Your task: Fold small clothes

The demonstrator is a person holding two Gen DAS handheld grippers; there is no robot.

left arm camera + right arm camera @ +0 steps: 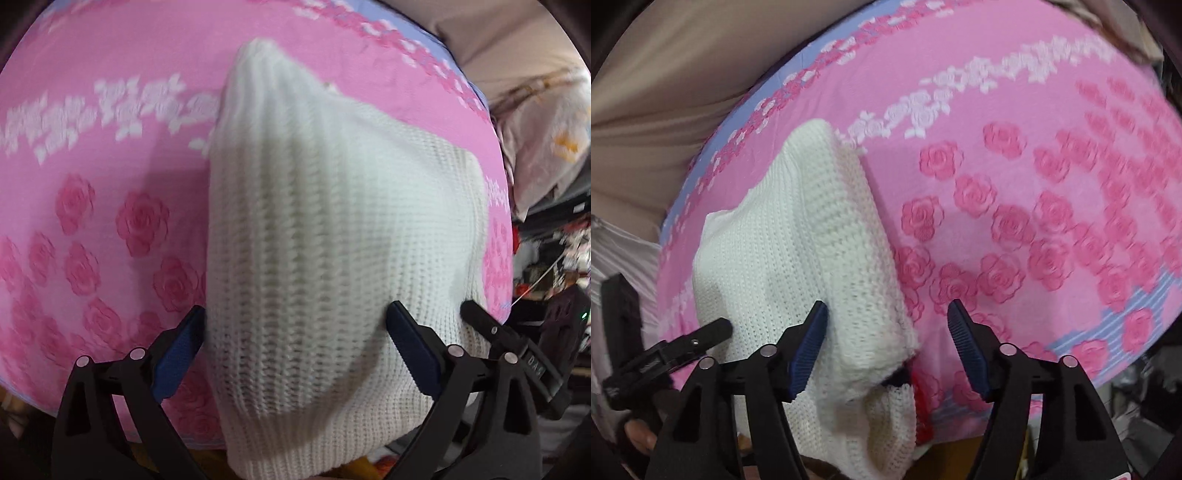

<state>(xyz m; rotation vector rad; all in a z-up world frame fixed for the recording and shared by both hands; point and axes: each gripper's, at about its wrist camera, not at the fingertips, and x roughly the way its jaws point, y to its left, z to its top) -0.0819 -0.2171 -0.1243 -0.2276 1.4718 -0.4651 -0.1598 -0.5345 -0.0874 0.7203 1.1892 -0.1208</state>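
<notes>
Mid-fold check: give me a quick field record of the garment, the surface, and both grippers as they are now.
garment: white knitted sweater, partly folded, near end hanging over the surface edge
surface: pink rose-patterned blanket
left gripper: open, fingers either side of the sweater's near end
right gripper: open, at the sweater's right edge, nothing clamped
other: beige fabric beyond the blanket

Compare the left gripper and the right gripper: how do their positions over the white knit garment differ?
The left gripper has the white knit garment filling the gap between its fingers; the right gripper has only the garment's edge there, with pink rose blanket behind. Both stand wide open, clamping nothing, with blue pads.
</notes>
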